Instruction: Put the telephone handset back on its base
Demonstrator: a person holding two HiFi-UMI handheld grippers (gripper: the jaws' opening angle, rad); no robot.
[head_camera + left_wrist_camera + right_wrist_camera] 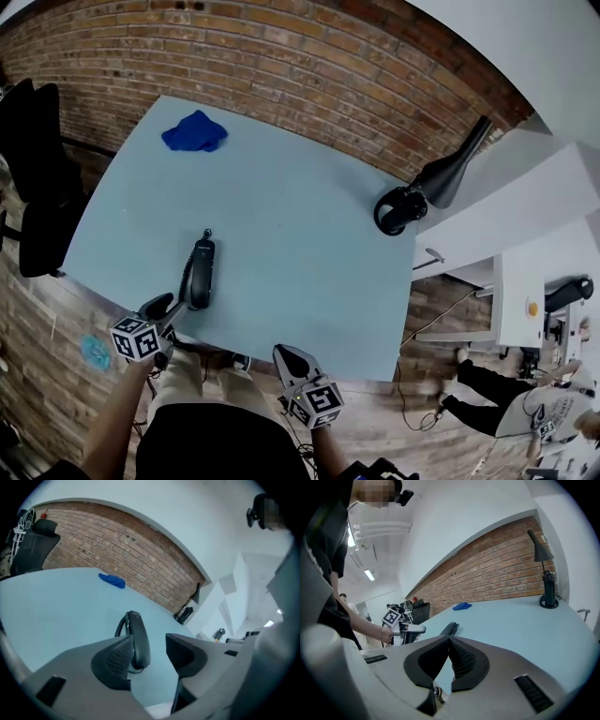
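Observation:
The black telephone handset (201, 272) lies lengthwise near the table's front left, with a dark cord (186, 274) looping along its left side. I cannot tell handset from base under it. My left gripper (169, 307) hovers at the handset's near end, just left of it. In the left gripper view its jaws stand open (149, 651); the handset (137, 639) shows in the gap, close to the left pad, and neither pad presses on it. My right gripper (284, 354) hangs off the table's front edge, shut (450, 641) on nothing.
A blue cloth (195, 131) lies at the far left of the light blue table (300, 244). A black desk lamp (422, 192) stands at the far right corner. A black chair (33, 178) is left of the table, a white desk (525, 216) right of it.

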